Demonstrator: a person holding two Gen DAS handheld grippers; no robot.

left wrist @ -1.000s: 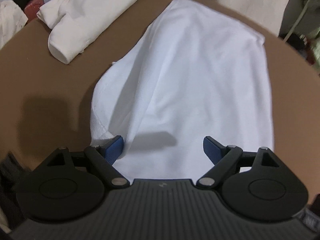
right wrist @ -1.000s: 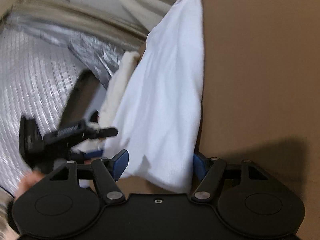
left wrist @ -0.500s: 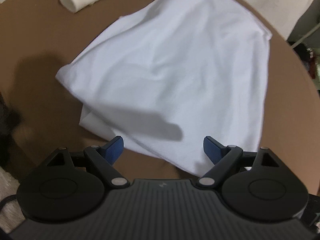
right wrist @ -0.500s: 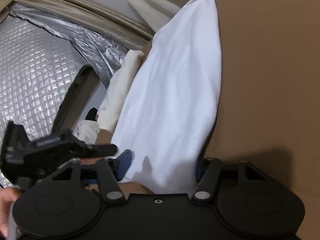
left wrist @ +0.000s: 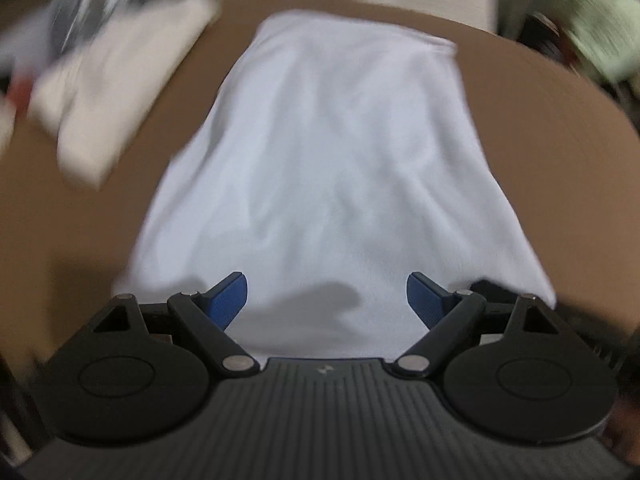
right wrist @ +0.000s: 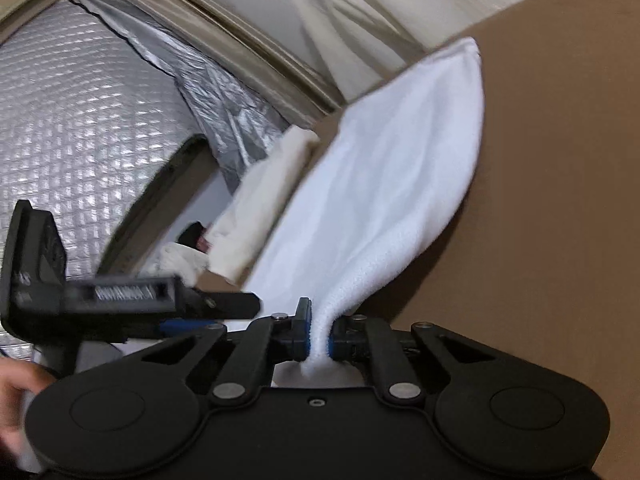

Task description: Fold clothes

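Right gripper (right wrist: 319,340) has just been closing and now pinches the white garment (left wrist: 332,168) lying on the brown table (left wrist: 80,200); left gripper (left wrist: 327,294) hangs released above its near edge. We judge next: left grasps, then fold.

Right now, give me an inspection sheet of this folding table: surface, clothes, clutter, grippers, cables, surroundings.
Surface: brown table, bare around the clothes.
Job's things: white garment spread on the table, near edge bunched and lifted at the right gripper; folded cream pile beside it, to the left in the left wrist view.
Clutter: small red and dark items past the cream pile, too unclear to name.
Grippers: left gripper open above the garment's near edge, pads not pressing. Right gripper has just been closing and is pinched on the garment's edge.
Cables: nothing seen.
Surroundings: quilted silver sheet and pale curtain behind the table; view blurred at the left gripper.
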